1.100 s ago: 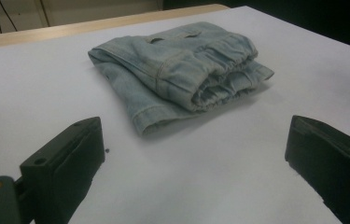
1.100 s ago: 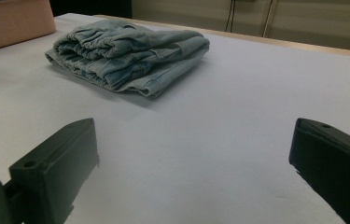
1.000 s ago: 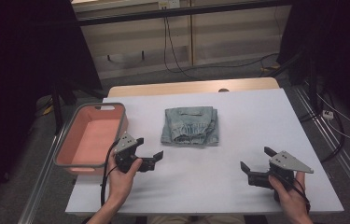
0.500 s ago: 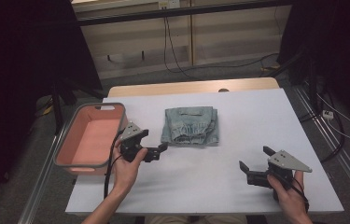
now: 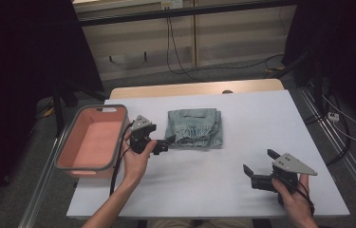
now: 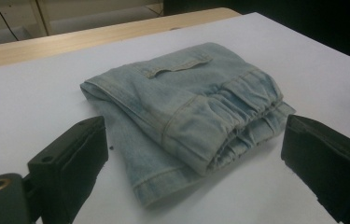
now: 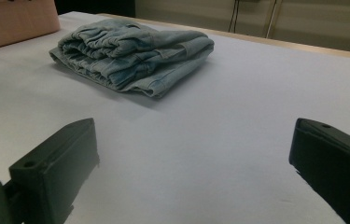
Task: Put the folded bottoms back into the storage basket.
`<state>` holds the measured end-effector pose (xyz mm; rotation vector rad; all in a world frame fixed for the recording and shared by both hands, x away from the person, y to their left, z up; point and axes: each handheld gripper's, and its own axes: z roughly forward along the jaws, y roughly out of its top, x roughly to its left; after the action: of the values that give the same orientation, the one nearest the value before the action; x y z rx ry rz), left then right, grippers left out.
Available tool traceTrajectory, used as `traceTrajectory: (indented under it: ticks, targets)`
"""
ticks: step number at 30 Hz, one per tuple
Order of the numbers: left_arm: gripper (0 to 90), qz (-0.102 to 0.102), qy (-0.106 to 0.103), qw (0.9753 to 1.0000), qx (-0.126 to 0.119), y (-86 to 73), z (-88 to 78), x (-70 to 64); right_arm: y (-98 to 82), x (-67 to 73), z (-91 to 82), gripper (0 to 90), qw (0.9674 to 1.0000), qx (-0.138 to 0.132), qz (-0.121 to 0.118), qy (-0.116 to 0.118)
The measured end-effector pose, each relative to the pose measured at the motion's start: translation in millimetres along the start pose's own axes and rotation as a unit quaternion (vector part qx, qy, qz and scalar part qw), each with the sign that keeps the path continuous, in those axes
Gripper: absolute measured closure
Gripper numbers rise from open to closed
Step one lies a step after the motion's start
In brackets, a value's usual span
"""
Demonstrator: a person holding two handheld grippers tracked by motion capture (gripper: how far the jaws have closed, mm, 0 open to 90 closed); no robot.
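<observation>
On the white worktop [image 5: 242, 118], a folded pair of pale blue jeans [image 5: 195, 127] lay a little left of the middle, its gathered waistband turned toward the person's side. Just beside the worktop's left edge sat a pink tub with a grey rim [image 5: 72, 137], and nothing showed inside it. From where I stood, the left gripper [image 5: 162, 144] was held in the person's left hand [image 5: 135, 159] between the tub and the jeans, pointing at the near left corner of the fold; its fingers [image 6: 70, 154] were spread wide, one on either side of that corner, close to the denim but not closed on it, and whether a tip touched the cloth I could not tell. A black cable [image 5: 117, 156] trailed back from it along the forearm. Over at the near right corner of the worktop, the right hand [image 5: 295, 202] held the right gripper [image 5: 260, 167] with its grey three-cornered plate [image 5: 293, 164] on top, well apart from the jeans. Its fingers [image 7: 53, 165] were also spread, with bare white surface between them, and the jeans lay farther off ahead of them. Beyond the worktop ran a strip of pale wood [image 5: 194, 89], and cables [image 5: 180, 52] hung against the wall behind.
</observation>
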<state>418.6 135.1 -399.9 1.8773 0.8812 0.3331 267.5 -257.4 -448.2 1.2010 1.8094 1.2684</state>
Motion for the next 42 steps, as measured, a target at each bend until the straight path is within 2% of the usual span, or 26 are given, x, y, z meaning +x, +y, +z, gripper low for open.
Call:
traceTrajectory:
  ticks: [7, 11, 14, 19, 20, 23, 24, 26, 29, 31, 33, 36, 38, 40, 42]
  targets:
    - [7.4, -0.014, -0.003, 0.9998, 0.016, 4.5, 9.4, 5.0, 0.2, 0.6, 0.9, 1.3, 1.0, 0.002, -0.001, 0.001]
    - [7.6, -0.004, 0.017, 0.9989, 0.044, 10.0, 16.8, 7.9, 0.1, 0.8, 1.4, 1.3, 1.0, 0.002, -0.003, 0.003]
    - [7.8, -0.027, 0.014, 0.9983, 0.049, 12.0, 22.6, 12.8, 0.0, 0.7, 0.9, 1.3, 1.0, 0.003, -0.001, 0.003]
    - [7.8, -0.043, 0.022, 0.9974, 0.054, 16.4, 31.2, 18.8, 0.2, 0.4, 0.7, 1.3, 1.0, 0.002, -0.001, 0.004]
    - [8.8, -0.048, 0.024, 0.9961, 0.07, 18.4, 34.0, 19.9, 0.2, 0.7, 0.9, 1.4, 1.0, 0.002, -0.001, 0.005]
    - [8.8, -0.044, 0.021, 0.9961, 0.074, 20.1, 37.9, 22.1, 0.1, 0.9, 1.0, 1.4, 1.0, 0.003, -0.002, 0.006]
    - [8.9, -0.05, 0.025, 0.9956, 0.075, 21.1, 39.9, 23.3, 0.0, 1.0, 1.1, 1.4, 1.0, 0.003, -0.002, 0.006]
    - [8.9, -0.059, 0.023, 0.9953, 0.072, 21.8, 42.9, 27.0, 0.0, 1.0, 1.2, 1.3, 1.0, 0.003, -0.002, 0.007]
    - [8.9, -0.06, 0.029, 0.996, 0.06, 20.3, 48.3, 32.0, -0.1, 0.9, 1.2, 1.4, 1.0, 0.004, -0.003, 0.006]
    - [9.2, -0.057, 0.045, 0.9962, 0.048, 18.3, 53.2, 35.7, -0.1, 0.8, 1.3, 1.4, 1.0, 0.004, -0.003, 0.007]
    - [9.9, -0.065, 0.058, 0.995, 0.049, 16.2, 58.1, 39.2, 0.0, 0.9, 1.0, 1.5, 1.0, 0.004, -0.003, 0.005]
    - [10.0, -0.085, 0.048, 0.9941, 0.047, 12.8, 64.9, 45.5, -0.1, 1.1, 0.7, 1.6, 1.0, 0.004, -0.003, 0.005]
    - [10.0, -0.092, 0.062, 0.9928, 0.047, 12.5, 68.5, 46.3, -0.1, 1.0, 0.6, 1.6, 1.0, 0.003, -0.003, 0.005]
    - [9.0, -0.093, 0.062, 0.9926, 0.046, 12.5, 71.2, 46.8, -0.2, 0.8, 0.7, 1.7, 1.0, 0.004, -0.004, 0.005]
    - [7.8, -0.083, 0.07, 0.9929, 0.05, 12.6, 75.8, 45.4, -0.2, 1.0, 0.9, 1.8, 1.0, 0.005, -0.004, 0.005]
